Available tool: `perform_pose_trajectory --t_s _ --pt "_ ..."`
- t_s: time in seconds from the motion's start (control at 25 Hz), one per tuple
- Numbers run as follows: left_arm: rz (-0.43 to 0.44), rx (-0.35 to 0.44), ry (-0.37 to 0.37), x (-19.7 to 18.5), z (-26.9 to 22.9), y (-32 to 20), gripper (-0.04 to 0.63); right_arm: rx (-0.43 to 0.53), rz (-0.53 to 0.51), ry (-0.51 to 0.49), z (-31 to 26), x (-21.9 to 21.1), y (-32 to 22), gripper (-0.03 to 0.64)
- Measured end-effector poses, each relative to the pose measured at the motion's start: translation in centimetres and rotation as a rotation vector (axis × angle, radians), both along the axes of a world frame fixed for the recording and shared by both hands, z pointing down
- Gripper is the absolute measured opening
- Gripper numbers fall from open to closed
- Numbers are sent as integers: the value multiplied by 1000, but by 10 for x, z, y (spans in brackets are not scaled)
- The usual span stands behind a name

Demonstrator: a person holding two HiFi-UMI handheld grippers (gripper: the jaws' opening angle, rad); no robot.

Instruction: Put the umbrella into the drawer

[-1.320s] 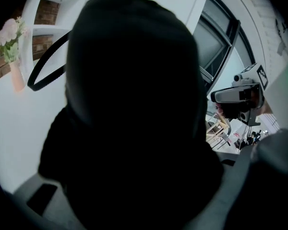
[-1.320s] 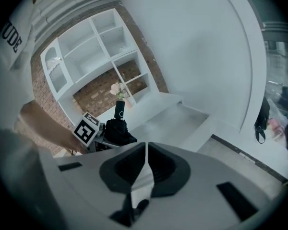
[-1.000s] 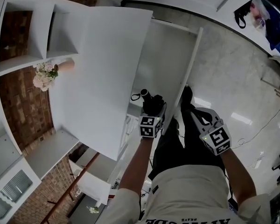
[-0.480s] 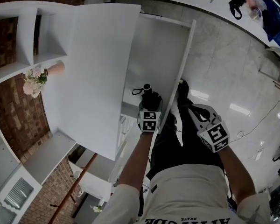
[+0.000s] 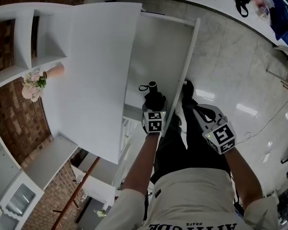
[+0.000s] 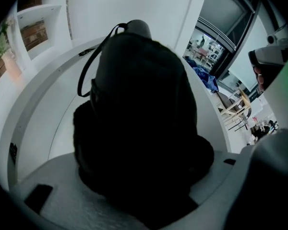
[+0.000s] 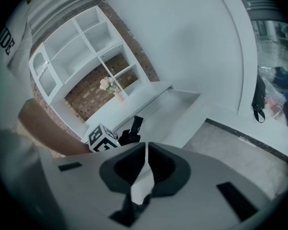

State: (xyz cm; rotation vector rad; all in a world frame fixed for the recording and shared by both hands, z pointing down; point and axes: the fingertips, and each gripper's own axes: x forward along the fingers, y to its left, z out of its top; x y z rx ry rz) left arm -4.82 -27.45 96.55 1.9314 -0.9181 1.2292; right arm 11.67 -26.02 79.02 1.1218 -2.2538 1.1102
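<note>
Head view, from the left: a white cabinet top (image 5: 93,71) fills that side, and an open drawer (image 5: 158,51) stands out from under it with its long front edge (image 5: 188,61) toward the person. The black folded umbrella (image 5: 154,98) is inside the drawer's outline, at its near end and just inside that front edge. Its handle and strap loop (image 5: 143,87) point away from the person and down toward the drawer's floor. Whether the handle tip touches that floor cannot be told.

The left gripper (image 5: 155,107) has the umbrella by its upper end and tilts steeply downward, so the umbrella's long axis runs straight on from the gripper. In the left gripper view the dark fabric fills the whole gap and bulges against both jaws. Those jaws stand wide and have just been opening, with the umbrella between them, so the grip looks to be loosening into a release.

Right of the drawer's front edge, above the tiled floor (image 5: 240,80), the right gripper (image 7: 146,150) hangs outside the drawer. Its 2 jaws are together with nothing between them.

The left gripper alone is on the umbrella, so the next move is its own. Once let go, the umbrella should tip and lie flat along the drawer's floor.
</note>
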Motion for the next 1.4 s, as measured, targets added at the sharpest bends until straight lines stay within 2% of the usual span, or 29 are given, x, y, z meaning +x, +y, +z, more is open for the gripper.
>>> perform_pose_trajectory --t_s 0.12,0.48,0.88,1.16,1.4 --pt "-25 1 -7 -2 -4 -1 307 -1 1 -1 2 1 -1 38" --pt "-2 44 -8 -4 -17 5 305 8 -10 -9 -2 -3 -2 38" --pt "-81 121 20 -21 -77 -6 302 90 -71 17 -41 -4 -13 38" --pt "-172 236 119 -22 -142 -13 176 168 -148 35 -75 -12 -21 38" --pt "-253 372 196 -36 -209 -11 127 227 -222 48 -106 -29 -17 38"
